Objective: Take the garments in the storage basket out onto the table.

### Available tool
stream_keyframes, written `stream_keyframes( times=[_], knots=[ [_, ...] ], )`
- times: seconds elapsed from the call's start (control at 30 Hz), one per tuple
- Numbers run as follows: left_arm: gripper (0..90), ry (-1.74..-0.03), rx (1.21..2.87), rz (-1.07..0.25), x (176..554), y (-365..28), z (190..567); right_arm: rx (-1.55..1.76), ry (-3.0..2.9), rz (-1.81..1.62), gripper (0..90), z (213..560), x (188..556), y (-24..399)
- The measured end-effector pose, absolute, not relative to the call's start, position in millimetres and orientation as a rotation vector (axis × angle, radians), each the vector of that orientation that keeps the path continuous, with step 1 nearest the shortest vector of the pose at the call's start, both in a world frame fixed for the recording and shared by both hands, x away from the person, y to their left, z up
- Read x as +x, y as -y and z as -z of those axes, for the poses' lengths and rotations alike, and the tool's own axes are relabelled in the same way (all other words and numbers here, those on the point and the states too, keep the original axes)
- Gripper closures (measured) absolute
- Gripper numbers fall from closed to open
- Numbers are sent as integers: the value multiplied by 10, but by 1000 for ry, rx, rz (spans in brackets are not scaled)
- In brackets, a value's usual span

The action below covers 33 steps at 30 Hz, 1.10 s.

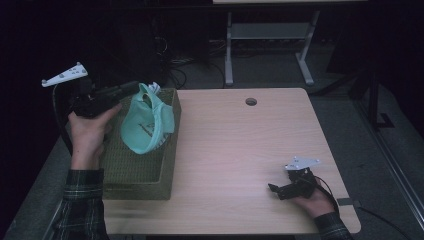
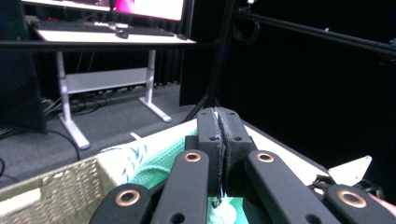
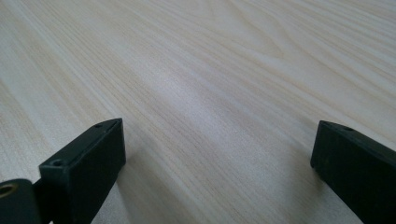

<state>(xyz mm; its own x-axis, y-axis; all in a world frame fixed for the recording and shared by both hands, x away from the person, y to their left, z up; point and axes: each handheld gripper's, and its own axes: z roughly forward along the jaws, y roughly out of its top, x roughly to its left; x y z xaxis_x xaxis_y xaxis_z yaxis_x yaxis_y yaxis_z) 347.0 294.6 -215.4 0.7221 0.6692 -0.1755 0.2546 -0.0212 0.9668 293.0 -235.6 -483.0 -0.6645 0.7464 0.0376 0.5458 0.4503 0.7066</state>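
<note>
L gripper (image 2: 219,140), jaws pinched tight on mint-green fabric cap (image 1: 145,125), holds it over woven olive basket (image 1: 135,175) at tabletop's (image 1: 240,150) left edge, prob. lifting it out; R gripper (image 1: 292,189) rests wide open & empty nr right corner.

Mint-green cap (image 1: 145,125) hangs, pinched at its edge, over woven basket (image 1: 137,172).
</note>
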Motion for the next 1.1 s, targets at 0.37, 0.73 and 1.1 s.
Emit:
stream_keyframes(
  times=[0.37, 0.73, 1.1],
  knots=[
    [886, -700, 1608, -363, 3509, -2676, 2037, 1111, -2425, -1029, 28, 4830, 2930, 2356],
    [887, -646, 1630, -329, 3572, -2358, 1999, 1110, -2426, -1029, 28, 4829, 2930, 2356],
    [887, -586, 1661, -271, 3629, -1988, 2064, 1111, -2426, -1028, 28, 4829, 2929, 2356]
  ],
)
